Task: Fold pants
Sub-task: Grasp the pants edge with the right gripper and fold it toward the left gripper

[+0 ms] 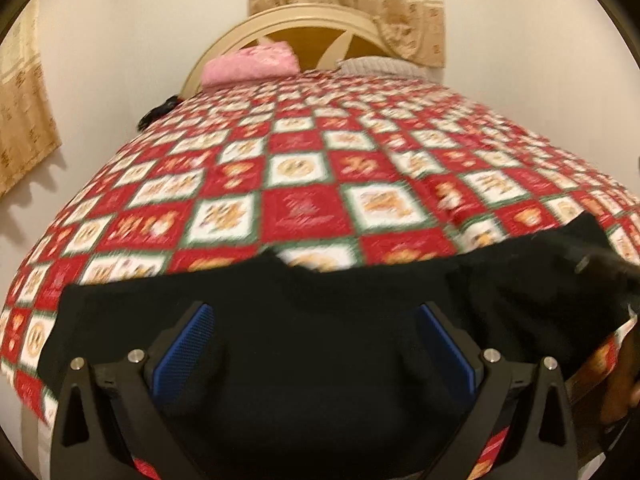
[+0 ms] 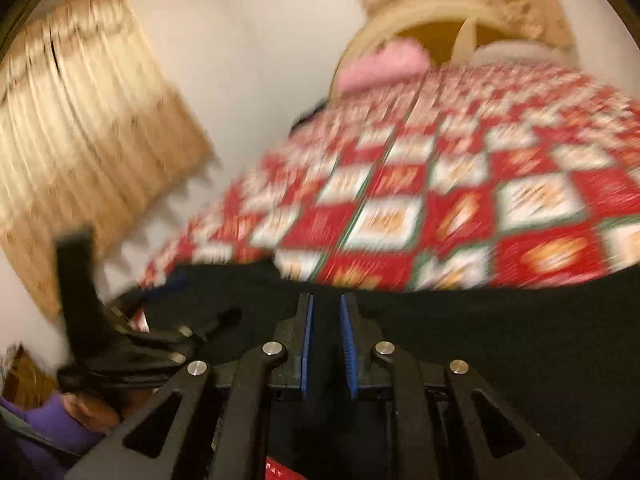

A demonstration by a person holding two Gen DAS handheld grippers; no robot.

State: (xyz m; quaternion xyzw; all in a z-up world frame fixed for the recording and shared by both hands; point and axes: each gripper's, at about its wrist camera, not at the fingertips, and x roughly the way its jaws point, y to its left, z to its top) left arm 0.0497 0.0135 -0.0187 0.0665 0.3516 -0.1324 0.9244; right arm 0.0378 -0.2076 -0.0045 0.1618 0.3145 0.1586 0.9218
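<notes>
Pants (image 1: 320, 340), black, spread along near edge of bed (image 1: 304, 176) with red-and-white checked cover. Left gripper (image 1: 316, 332) over them, fingers wide apart, nothing clamped. Right gripper (image 2: 326, 320) fingers nearly together, narrow gap, no cloth visibly between.

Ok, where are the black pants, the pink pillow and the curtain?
black pants (image 1: 320, 340): left wrist view, middle of the dark cloth.
pink pillow (image 1: 250, 65): left wrist view, centre of its top.
curtain (image 2: 88, 120): right wrist view, middle of its pleats.
</notes>
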